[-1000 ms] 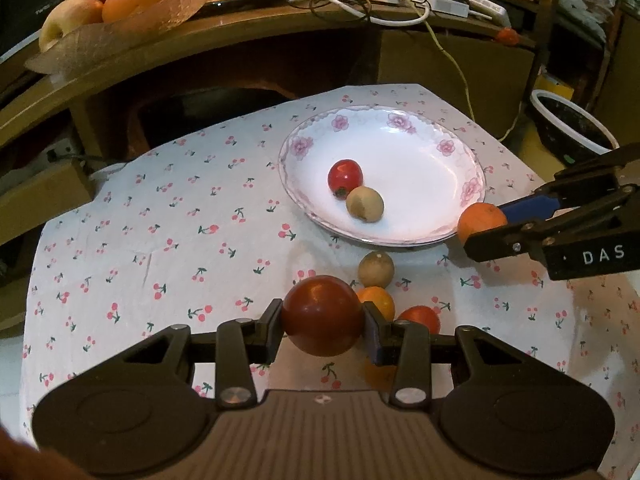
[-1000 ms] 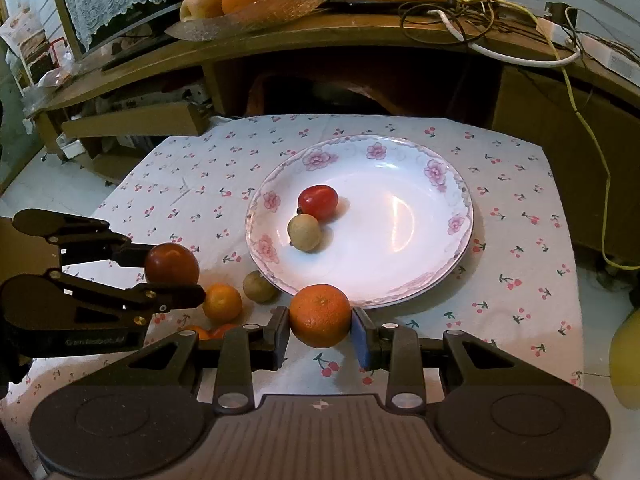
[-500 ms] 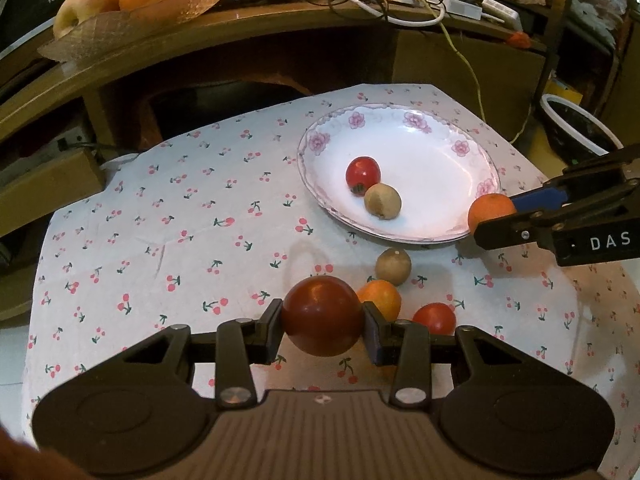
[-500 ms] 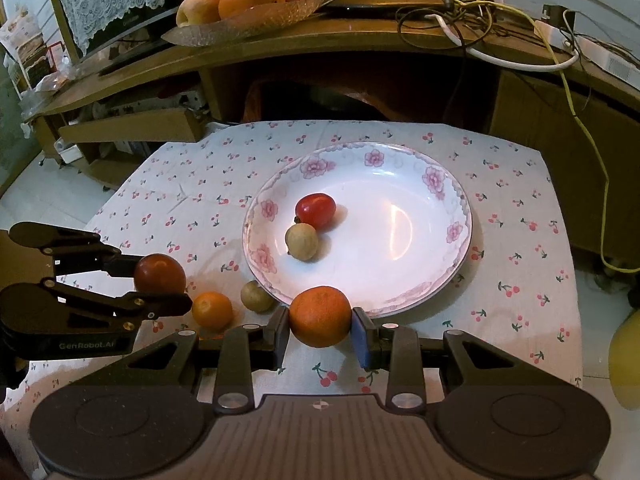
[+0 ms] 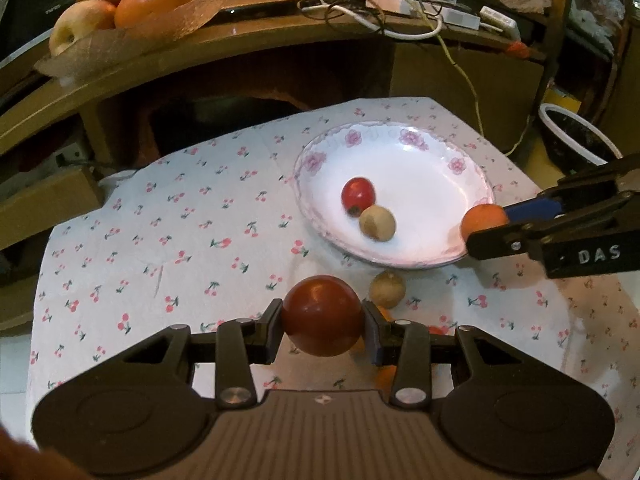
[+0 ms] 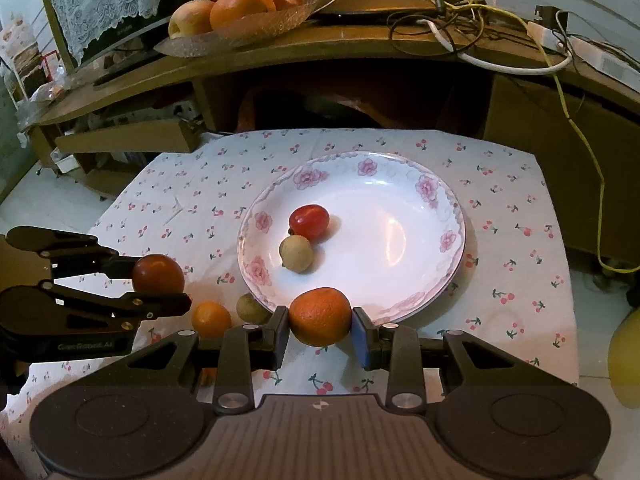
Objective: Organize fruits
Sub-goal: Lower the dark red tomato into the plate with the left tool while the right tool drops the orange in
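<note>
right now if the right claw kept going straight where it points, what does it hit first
Most likely the plate: the right claw, shut on the orange, aims down at its near rim. Depth is hard to judge.

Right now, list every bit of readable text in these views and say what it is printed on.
"DAS": white letters on the side of the right gripper, seen from the left wrist view.
"GenRobot.AI": faint print on the side of the left gripper, seen from the right wrist view; only just legible.
Nothing else carries readable text.
</note>
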`<action>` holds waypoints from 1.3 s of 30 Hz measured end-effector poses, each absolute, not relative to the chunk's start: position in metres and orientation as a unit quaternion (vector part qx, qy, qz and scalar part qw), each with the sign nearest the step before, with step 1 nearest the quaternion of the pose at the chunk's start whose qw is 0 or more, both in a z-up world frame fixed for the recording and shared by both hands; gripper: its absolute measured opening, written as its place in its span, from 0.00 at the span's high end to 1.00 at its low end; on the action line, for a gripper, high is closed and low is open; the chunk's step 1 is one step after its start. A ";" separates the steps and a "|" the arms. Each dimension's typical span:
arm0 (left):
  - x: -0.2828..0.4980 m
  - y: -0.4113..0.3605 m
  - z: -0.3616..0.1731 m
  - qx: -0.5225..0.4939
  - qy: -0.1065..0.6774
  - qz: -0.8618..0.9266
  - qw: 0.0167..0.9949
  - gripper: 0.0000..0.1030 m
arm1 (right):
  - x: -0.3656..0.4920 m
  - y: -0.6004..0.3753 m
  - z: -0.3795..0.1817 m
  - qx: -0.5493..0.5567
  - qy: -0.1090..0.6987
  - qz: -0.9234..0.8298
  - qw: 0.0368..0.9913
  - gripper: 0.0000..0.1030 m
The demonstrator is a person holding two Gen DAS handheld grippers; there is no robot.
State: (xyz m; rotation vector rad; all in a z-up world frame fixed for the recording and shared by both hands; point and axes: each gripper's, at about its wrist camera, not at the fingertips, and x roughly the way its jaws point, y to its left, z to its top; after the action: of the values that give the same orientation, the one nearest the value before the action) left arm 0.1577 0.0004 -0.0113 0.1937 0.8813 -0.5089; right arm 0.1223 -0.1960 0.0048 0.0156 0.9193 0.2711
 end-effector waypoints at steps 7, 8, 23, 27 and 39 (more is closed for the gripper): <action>0.166 -0.026 0.000 0.092 0.406 -0.261 0.871 0.56 | 0.129 -0.198 0.006 0.006 0.438 0.123 0.891 0.68; 0.168 -0.030 0.001 0.093 0.404 -0.263 0.871 0.56 | 0.130 -0.199 0.006 0.006 0.437 0.122 0.891 0.68; 0.189 -0.056 -0.016 0.110 0.407 -0.261 0.868 0.56 | 0.153 -0.213 -0.009 0.001 0.447 0.117 0.887 0.68; 0.195 -0.056 -0.017 0.108 0.405 -0.259 0.871 0.56 | 0.160 -0.211 -0.012 -0.003 0.451 0.122 0.884 0.67; 0.204 -0.056 -0.018 0.093 0.407 -0.255 0.872 0.54 | 0.165 -0.210 -0.009 -0.005 0.431 0.136 0.892 0.63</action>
State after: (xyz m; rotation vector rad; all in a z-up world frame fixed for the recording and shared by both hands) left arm 0.2042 -0.0563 -0.0183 0.1942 0.8497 -0.5325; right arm 0.1646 -0.2098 -0.0091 -0.0106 0.8949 0.2814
